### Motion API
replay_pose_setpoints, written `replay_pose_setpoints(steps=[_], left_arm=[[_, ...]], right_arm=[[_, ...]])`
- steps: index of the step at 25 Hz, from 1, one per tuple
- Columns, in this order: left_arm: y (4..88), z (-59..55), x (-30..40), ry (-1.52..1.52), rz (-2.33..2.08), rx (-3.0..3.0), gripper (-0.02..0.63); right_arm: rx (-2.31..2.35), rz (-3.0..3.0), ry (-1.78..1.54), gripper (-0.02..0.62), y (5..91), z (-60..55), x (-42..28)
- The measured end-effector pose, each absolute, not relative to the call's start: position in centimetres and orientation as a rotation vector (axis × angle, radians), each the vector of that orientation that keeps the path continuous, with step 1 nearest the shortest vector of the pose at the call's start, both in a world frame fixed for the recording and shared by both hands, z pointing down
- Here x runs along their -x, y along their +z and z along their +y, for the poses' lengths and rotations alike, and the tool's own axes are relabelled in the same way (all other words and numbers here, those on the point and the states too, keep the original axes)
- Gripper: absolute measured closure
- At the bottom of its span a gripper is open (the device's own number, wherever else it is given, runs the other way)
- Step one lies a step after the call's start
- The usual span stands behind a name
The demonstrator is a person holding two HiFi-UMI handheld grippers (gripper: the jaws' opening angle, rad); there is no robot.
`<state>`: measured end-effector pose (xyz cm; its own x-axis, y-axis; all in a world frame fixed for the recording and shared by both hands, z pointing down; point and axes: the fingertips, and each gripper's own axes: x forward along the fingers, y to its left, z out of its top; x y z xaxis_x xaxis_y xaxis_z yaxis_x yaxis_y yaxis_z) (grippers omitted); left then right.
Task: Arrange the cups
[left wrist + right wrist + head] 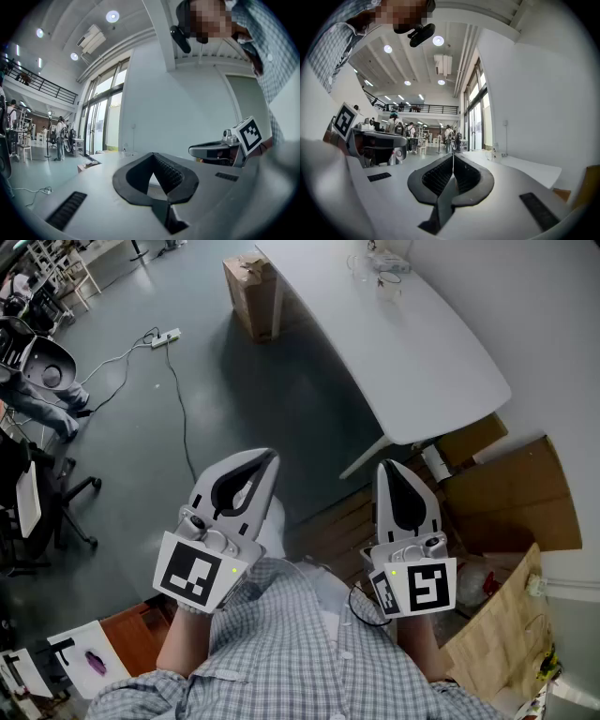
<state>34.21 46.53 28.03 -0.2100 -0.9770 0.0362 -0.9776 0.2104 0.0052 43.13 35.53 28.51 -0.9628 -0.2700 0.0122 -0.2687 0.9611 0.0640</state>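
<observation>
White oval tabletop (422, 352) stands well ahead of me in the head view, with small pale cups (386, 282) grouped near its far end. My left gripper (268, 456) and right gripper (386, 466) sit level, side by side, well apart from it.

Left gripper view: jaws pressed together, nothing between them.

Right gripper view: jaws pressed together, empty. The cups (495, 153) stand far off on the tabletop.

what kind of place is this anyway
Probably a large open lab or workshop hall: a white table, a power strip trailing across the grey floor, and a railed mezzanine.
</observation>
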Motion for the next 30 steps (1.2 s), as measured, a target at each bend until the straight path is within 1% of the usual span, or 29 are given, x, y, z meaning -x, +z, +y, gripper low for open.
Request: replay_pose_setpoints(steps=[10, 16, 24, 30], left_arm=[[27.8, 47.0, -34.4, 0.013, -2.428, -1.980, 0.598], [28.8, 47.1, -34.4, 0.010, -2.398, -1.952, 0.598], [29.9, 46.0, -31.5, 0.001, -2.349, -1.944, 0.598], [30.4, 41.3, -28.1, -0.037, -2.310, -2.001, 0.598]], right_arm=[[-0.433, -3.082, -0.090, 0.572, 28.6, 36.2, -43.6], [-0.484, -3.074, -0.023, 0.572, 29.2, 35.5, -43.9], [-0.537, -3.042, -0.024, 0.571, 30.2, 34.2, -41.7], [-0.555, -2.989, -0.158, 0.572, 31.0, 31.1, -38.8]])
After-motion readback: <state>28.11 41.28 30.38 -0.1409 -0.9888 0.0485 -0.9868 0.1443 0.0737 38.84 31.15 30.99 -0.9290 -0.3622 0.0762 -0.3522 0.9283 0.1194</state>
